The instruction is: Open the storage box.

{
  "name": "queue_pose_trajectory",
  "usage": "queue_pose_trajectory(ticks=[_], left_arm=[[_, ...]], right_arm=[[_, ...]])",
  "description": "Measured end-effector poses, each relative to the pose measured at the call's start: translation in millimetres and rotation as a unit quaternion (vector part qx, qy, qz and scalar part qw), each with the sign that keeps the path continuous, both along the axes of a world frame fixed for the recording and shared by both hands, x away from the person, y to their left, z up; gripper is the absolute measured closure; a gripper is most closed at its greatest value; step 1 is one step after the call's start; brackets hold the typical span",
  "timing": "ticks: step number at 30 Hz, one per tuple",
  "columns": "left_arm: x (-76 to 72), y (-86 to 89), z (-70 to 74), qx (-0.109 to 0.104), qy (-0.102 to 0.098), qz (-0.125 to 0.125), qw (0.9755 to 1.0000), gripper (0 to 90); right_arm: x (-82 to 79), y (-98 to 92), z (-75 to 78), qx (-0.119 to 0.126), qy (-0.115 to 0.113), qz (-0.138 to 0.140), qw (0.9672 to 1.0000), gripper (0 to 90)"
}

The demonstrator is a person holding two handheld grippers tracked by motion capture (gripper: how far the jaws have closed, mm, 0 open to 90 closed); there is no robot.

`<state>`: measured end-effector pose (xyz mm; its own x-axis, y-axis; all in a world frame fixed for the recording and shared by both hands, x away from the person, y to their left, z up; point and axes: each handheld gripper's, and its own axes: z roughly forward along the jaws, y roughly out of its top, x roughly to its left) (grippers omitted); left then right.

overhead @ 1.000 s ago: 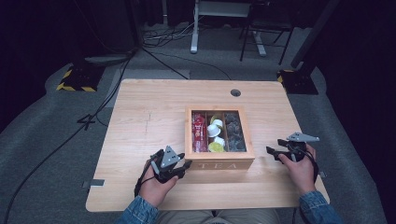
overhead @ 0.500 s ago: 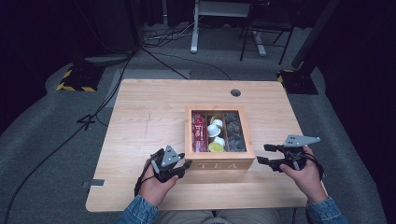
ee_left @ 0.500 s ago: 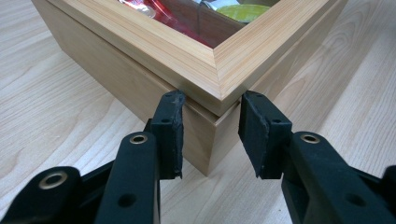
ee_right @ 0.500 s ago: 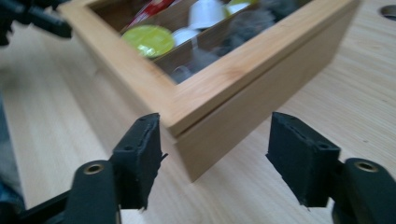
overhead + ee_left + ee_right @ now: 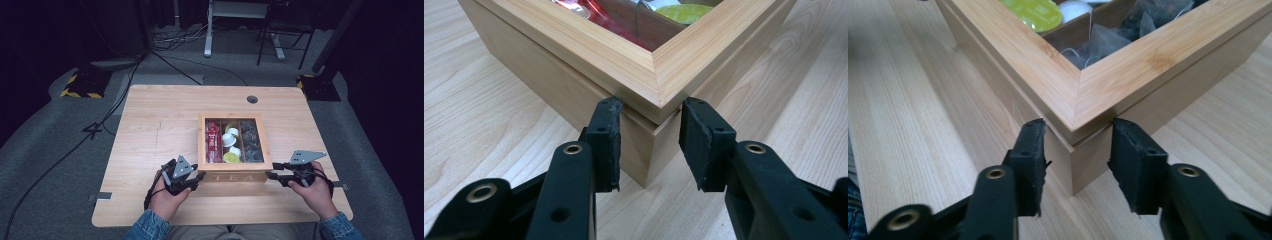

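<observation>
Pale wood bench (image 5: 150,130), the largest item, carries a bamboo tea box (image 5: 235,176) near its front edge, right of centre, front face lettered TEA. Box lid (image 5: 624,55): framed with a clear pane, lying shut and level on the base; contents under the pane, left to right, are red sachets (image 5: 213,141), white and green capsules (image 5: 231,145), dark tea bags (image 5: 251,141). Left tool (image 5: 192,178): at the box's front left corner, pads straddling the corner and pinching it at the lid seam. Right tool (image 5: 270,175): at the box's front right corner, jaws have just been closing, pads astride that corner and appearing to touch both faces below the lid. Progress, by judgement: both corners taken hold of; box neither lifted, shifted nor opened yet, so the main handling remains.
</observation>
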<state>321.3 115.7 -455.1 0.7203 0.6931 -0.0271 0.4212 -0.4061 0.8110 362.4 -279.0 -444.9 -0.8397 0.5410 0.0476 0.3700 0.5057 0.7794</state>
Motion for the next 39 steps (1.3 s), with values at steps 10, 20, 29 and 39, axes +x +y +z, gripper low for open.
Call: queue_pose_trajectory(ticks=[10,20,29,39], left_arm=[[-0.1,0.0,0.6,-0.006,-0.003,0.001,1.0,61.1],[0.2,2.4,6.2,-0.037,-0.037,0.006,0.9986,52.3],[2.2,7.1,6.0,-0.048,-0.036,0.011,0.9981,44.3],[6.5,13.9,3.3,-0.044,-0.026,0.023,0.9984,43.9]], right_arm=[[-0.8,0.8,0.5,0.003,-0.017,-0.003,0.9999,60.9],[-2.4,-0.5,11.7,0.021,-0.035,-0.015,0.999,60.8],[-3.9,-2.0,24.6,0.026,-0.061,-0.026,0.9974,60.4],[1.2,-1.1,50.5,0.028,-0.111,-0.036,0.9928,51.5]])
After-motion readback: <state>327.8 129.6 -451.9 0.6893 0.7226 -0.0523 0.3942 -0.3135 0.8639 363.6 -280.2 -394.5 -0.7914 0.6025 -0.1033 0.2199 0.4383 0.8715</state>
